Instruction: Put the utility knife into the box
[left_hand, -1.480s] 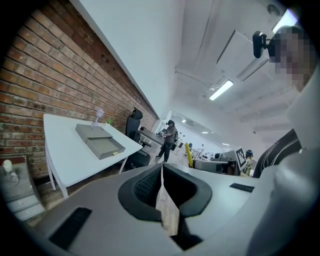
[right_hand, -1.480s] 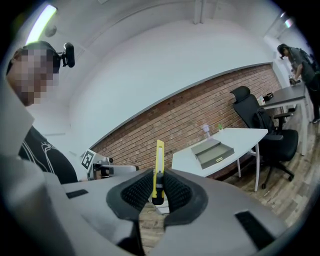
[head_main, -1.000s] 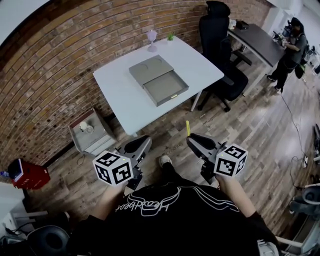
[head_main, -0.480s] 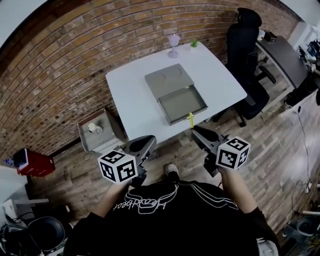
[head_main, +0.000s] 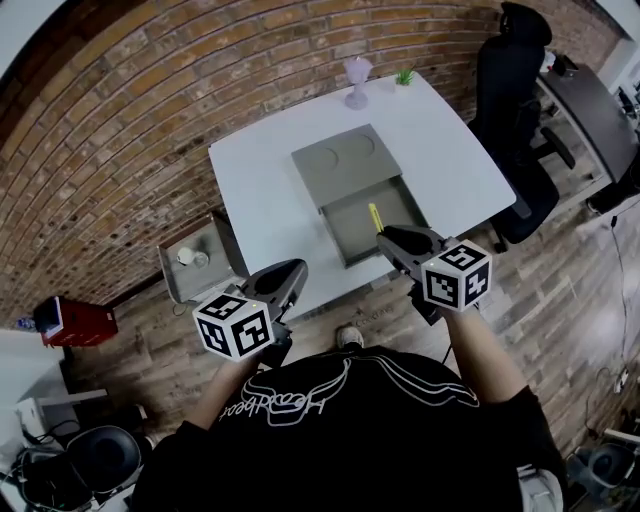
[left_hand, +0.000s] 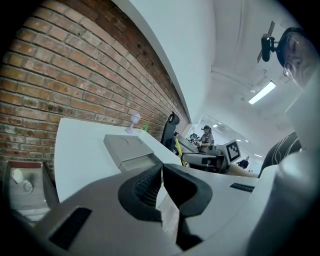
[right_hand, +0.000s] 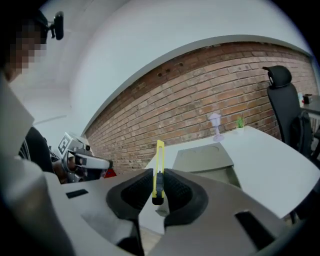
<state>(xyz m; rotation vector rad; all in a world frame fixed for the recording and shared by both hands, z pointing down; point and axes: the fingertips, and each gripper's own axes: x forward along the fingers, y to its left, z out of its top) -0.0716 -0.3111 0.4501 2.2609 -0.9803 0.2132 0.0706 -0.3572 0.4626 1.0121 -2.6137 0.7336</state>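
Note:
A grey box lies on the white table, its drawer pulled out toward me. My right gripper is shut on a yellow utility knife, which sticks up and forward over the drawer's near end. In the right gripper view the knife stands upright between the pads, with the box beyond. My left gripper hovers at the table's near edge, left of the drawer, its jaws shut with nothing in them. The left gripper view shows the pads meeting.
A purple glass and a small green plant stand at the table's far edge by the brick wall. A black office chair is right of the table. A grey crate and a red box sit on the floor at left.
The person has walked up to the table. Both grippers moved forward; the right one, still holding the knife, went from over the floor to over the drawer.

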